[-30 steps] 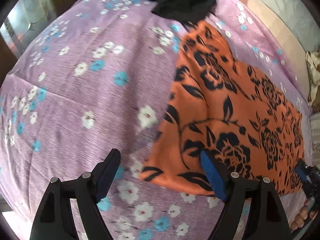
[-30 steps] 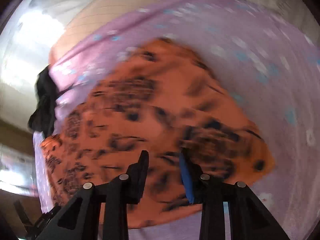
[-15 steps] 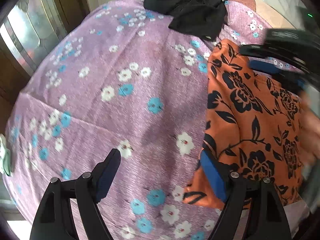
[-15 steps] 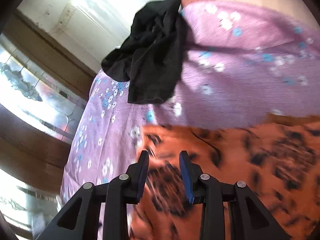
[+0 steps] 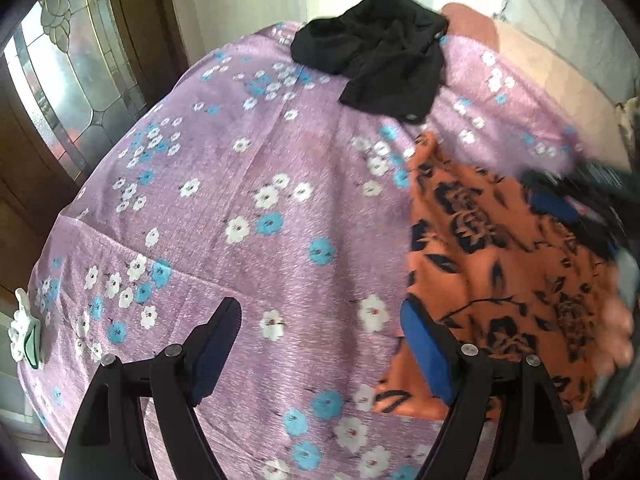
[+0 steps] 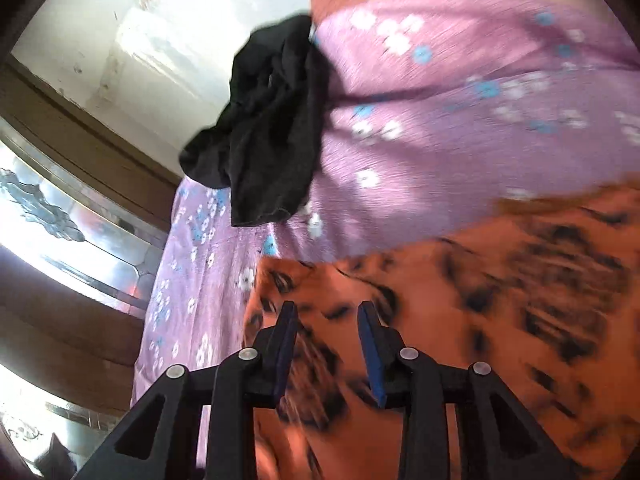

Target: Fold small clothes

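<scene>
Orange floral garment [image 5: 500, 280] lies flat at the right of the purple flowered bedsheet [image 5: 248, 208] in the left wrist view, with a crumpled black garment [image 5: 376, 68] far behind; the left gripper [image 5: 320, 344] hangs spread wide, holding nothing, its right finger just at the cloth's near left edge.

From the right wrist, the right gripper [image 6: 326, 344] hovers low over the orange cloth (badly blurred), jaws parted, gripping nothing. Likely between folds: next, pinch an edge and carry it across.
</scene>
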### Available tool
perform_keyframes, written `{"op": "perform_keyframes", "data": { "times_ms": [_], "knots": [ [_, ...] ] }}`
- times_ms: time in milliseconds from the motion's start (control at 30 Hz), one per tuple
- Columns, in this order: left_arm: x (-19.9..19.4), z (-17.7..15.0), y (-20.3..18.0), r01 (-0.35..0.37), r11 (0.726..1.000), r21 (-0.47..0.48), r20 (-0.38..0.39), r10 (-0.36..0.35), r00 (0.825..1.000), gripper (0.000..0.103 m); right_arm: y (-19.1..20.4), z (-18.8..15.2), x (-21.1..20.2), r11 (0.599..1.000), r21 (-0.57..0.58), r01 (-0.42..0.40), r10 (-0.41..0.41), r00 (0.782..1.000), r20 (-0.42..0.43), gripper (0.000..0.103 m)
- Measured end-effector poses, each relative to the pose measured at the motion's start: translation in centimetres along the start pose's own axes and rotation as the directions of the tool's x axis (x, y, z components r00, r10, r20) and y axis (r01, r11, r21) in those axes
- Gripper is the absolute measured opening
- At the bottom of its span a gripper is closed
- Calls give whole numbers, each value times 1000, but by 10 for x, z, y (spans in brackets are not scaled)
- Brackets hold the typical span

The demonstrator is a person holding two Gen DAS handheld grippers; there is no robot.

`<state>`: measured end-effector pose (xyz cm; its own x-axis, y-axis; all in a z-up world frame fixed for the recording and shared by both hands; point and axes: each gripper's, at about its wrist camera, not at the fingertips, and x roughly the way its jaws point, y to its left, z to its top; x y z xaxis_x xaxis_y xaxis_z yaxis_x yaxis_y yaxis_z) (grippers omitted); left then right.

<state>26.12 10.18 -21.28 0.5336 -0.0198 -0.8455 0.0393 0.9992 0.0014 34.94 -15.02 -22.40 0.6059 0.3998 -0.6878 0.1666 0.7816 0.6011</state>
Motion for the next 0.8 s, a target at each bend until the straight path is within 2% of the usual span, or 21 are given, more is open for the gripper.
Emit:
{"op": "perform_keyframes", "data": {
  "times_ms": [133, 233, 367, 500, 600, 700, 800],
  "knots": [
    [-22, -2, -14, 59, 998, 4, 67, -59, 996, 82, -28, -28, -77, 999, 20, 26, -27, 998, 65, 35],
    [-36, -4, -26, 77, 997, 22, 119, -79, 990, 82, -58, -52, -130, 995, 55, 87, -93, 990, 105, 35],
    [-50, -6, -40, 89, 995, 45, 172, -95, 980, 82, -92, -78, -176, 982, 103, 161, -173, 977, 126, 35],
    [-69, -11, -53, 127, 989, 70, 238, -141, 961, 82, -117, -97, -197, 967, 135, 217, -235, 964, 128, 35],
    [-79, -14, -60, 137, 986, 93, 278, -158, 948, 82, -140, -101, -196, 951, 194, 239, -264, 958, 113, 35],
    [-86, -16, -64, 155, 982, 104, 304, -180, 935, 82, -151, -100, -181, 942, 193, 274, -293, 953, 72, 35],
    [-93, -17, -71, 163, 980, 115, 327, -192, 925, 82, -164, -101, -165, 926, 204, 317, -323, 947, -7, 35]
  ]
}}
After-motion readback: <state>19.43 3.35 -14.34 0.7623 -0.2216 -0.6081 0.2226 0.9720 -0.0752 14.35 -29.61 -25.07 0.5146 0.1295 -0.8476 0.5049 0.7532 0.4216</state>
